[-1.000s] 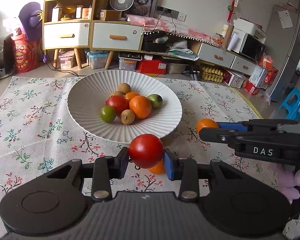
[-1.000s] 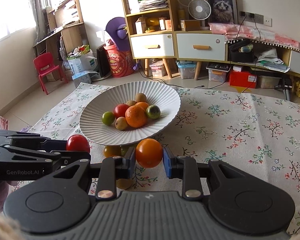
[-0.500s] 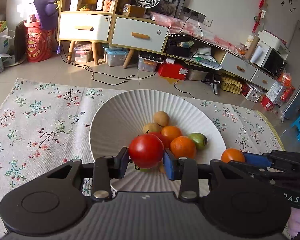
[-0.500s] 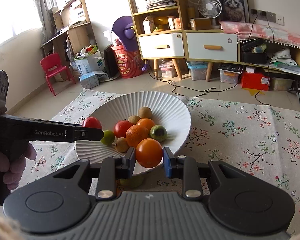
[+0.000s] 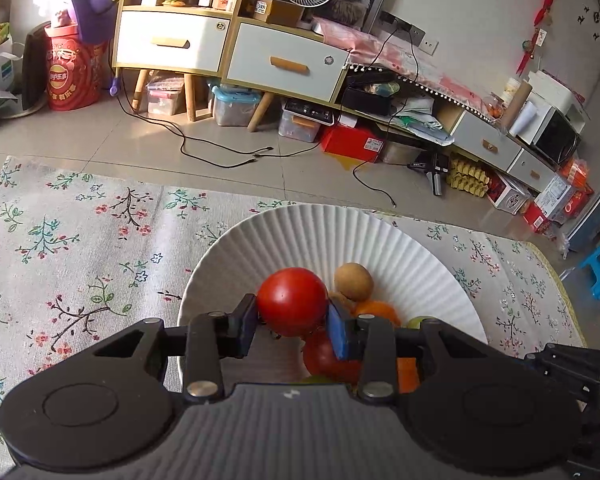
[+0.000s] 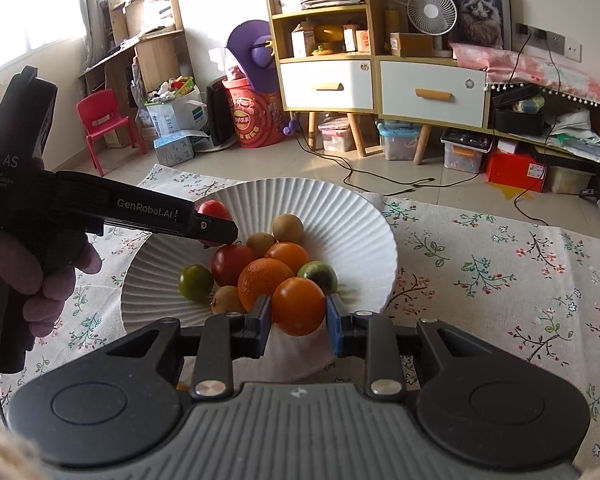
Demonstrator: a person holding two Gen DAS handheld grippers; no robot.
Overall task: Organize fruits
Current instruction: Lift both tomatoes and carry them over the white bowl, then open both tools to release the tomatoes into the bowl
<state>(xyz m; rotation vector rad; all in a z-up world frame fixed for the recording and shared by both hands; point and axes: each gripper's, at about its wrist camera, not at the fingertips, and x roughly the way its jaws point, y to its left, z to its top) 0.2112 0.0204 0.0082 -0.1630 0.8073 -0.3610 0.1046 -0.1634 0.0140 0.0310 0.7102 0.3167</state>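
My left gripper is shut on a red tomato and holds it above the white ribbed bowl, over the fruit pile. It also shows in the right wrist view with the tomato at its tip. My right gripper is shut on an orange fruit at the bowl's near rim. The bowl holds another red tomato, oranges, green fruits and brown round fruits.
The bowl stands on a floral cloth on the floor. Beyond it are cables, a white-drawer cabinet, storage boxes, a red child's chair and a red bucket.
Both grippers moved forward and over the bowl with their fruits. The left gripper with the tomato is now above the fruit pile; the right gripper with the orange reached the near rim.
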